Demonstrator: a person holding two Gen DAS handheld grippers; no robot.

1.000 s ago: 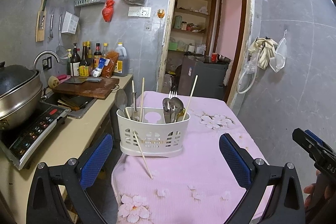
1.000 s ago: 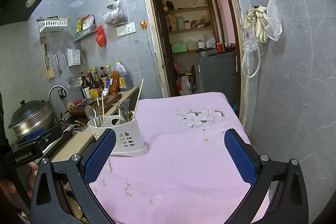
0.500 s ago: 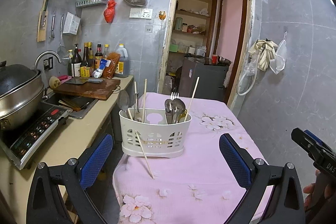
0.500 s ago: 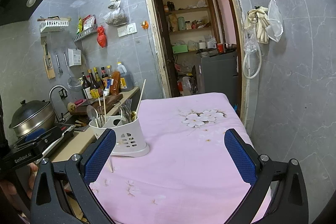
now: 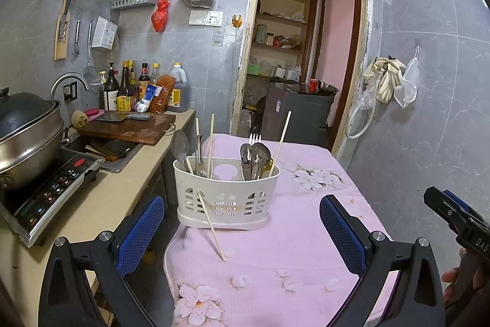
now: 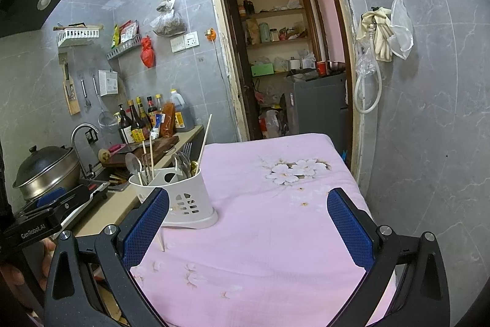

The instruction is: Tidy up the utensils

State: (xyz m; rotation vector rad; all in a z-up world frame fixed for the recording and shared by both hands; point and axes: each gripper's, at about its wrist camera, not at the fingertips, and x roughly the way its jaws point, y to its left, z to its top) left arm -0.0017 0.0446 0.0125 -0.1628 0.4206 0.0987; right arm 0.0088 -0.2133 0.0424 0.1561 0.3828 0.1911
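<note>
- The left gripper point(image 5: 242, 230) is spread wide and holds nothing; its blue pads point(image 5: 139, 230) frame the white utensil caddy point(image 5: 226, 195) from the near side, well short of touching it
- The right gripper point(image 6: 248, 230) is just as wide and just as empty, hovering over the pink floral tablecloth point(image 6: 275, 219) with the caddy off to its left
- The one stray thing is a loose chopstick point(image 5: 211, 227): its top leans on the caddy's front wall and its tip rests on the cloth, outside the caddy
- Judged from that, the step in hand is to pick this chopstick up and stand it inside, and the left gripper looks best placed for it
- A good grasp takes the stick near its middle, where it stands clear of both cloth and caddy wall, with the pads crossing the shaft squarely so the thin, round wood does not roll out
- The gap should close a good deal before contact; a wide pinch near the cloth risks catching fabric
- Lifting straight off the wall avoids pushing the light caddy, which sits near the table's left edge
- The left compartment already holds two chopsticks point(image 5: 210, 140) and a spoon point(image 5: 180, 143); a fork point(image 5: 254, 140) and spoons stand in the right one, so the left looks the tidier home
- A further chopstick point(image 5: 283, 134) leans in the right compartment
</note>
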